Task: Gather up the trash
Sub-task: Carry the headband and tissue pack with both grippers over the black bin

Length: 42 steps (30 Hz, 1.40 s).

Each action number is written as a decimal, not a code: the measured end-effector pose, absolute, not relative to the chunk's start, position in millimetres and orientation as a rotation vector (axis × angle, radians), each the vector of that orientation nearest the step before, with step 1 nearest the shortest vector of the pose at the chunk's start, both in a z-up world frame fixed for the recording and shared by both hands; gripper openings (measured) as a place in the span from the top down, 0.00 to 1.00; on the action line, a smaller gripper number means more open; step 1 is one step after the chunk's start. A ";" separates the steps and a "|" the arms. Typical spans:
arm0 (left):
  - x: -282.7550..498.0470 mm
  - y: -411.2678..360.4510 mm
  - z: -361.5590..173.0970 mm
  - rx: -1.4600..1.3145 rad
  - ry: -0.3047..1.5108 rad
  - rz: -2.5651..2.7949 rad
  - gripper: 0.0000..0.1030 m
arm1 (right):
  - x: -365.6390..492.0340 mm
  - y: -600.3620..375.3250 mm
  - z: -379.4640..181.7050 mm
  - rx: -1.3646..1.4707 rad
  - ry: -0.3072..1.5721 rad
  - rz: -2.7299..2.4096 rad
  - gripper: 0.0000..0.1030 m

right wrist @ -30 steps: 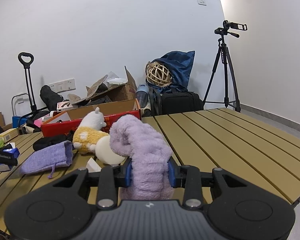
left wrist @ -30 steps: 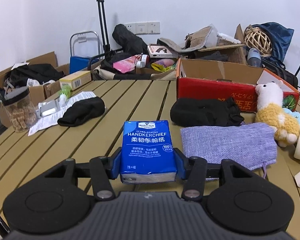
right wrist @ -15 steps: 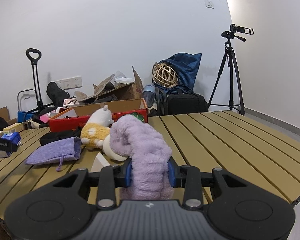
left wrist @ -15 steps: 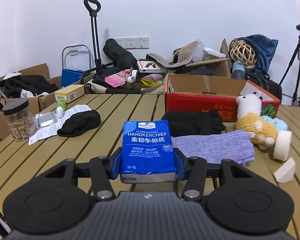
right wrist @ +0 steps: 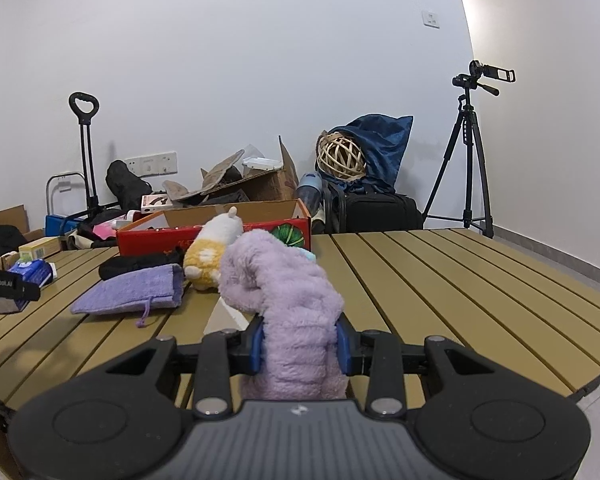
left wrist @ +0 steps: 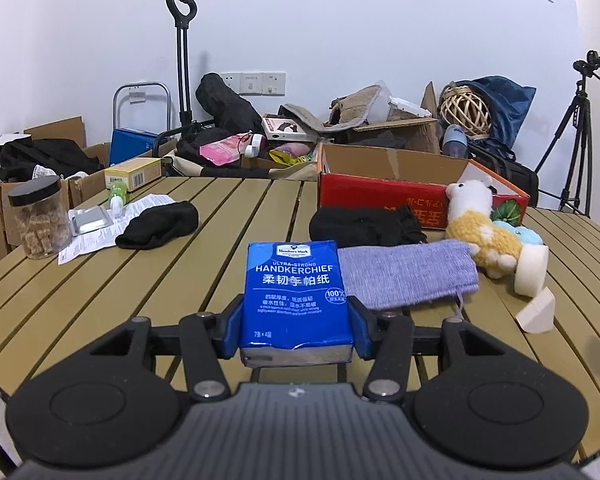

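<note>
Two tools are in play, and each is clenched on one item. The left tool (left wrist: 296, 334) grips a blue plastic pack of handkerchief tissues (left wrist: 295, 294) by its two long sides, the printed face up and the pack raised clear of the slatted olive-tan tabletop (left wrist: 204, 264); held this way it can be carried flat, probably toward wherever the trash goes. The right tool (right wrist: 300, 344) is clamped across the middle of a fluffy lilac fleece cloth (right wrist: 288, 300), whose loose upper part flops forward over the pads, as soft fabric will when pinched at one spot only.

Beyond the tissue pack lies one flat lavender knitted pouch with a drawstring (left wrist: 408, 276), and just past it two black cloth bundles: one (left wrist: 364, 226) touching the pouch's far edge, one (left wrist: 158, 224) well to the left, lying partly on a printed paper sheet (left wrist: 100, 228). One yellow-and-white plush llama (left wrist: 480, 228) sits at the right beside a cream roll of tape (left wrist: 532, 270). One clear jar with a black lid (left wrist: 38, 218) stands at the left edge. Farthest on the tabletop is one open red cardboard box (left wrist: 400, 184), a likely bin, in my judgement.
</note>
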<state>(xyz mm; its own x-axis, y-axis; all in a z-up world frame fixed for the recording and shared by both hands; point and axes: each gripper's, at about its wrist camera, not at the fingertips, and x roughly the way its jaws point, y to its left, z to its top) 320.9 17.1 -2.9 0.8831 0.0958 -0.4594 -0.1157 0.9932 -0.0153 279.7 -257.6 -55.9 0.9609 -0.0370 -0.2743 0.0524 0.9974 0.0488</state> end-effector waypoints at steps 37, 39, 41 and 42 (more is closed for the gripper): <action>186.9 14.5 -56.4 0.097 0.536 -0.010 0.49 | 175.7 -235.4 -124.0 0.054 0.530 0.030 0.68; 179.3 15.3 -58.2 0.099 0.535 -0.023 0.49 | 172.2 -235.0 -125.6 0.052 0.537 0.033 0.68; 173.1 15.5 -61.3 0.105 0.540 -0.030 0.49 | 168.0 -234.0 -128.5 0.051 0.547 0.035 0.68; 170.3 15.5 -62.7 0.109 0.543 -0.032 0.49 | 166.5 -233.8 -129.6 0.052 0.553 0.037 0.68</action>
<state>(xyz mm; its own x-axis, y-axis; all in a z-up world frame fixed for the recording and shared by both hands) 170.3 15.5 -62.7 0.8558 -0.0014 -0.5174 0.0593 0.9937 0.0953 166.5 -233.8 -129.6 0.8501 0.0491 -0.5243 -0.0213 0.9980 0.0589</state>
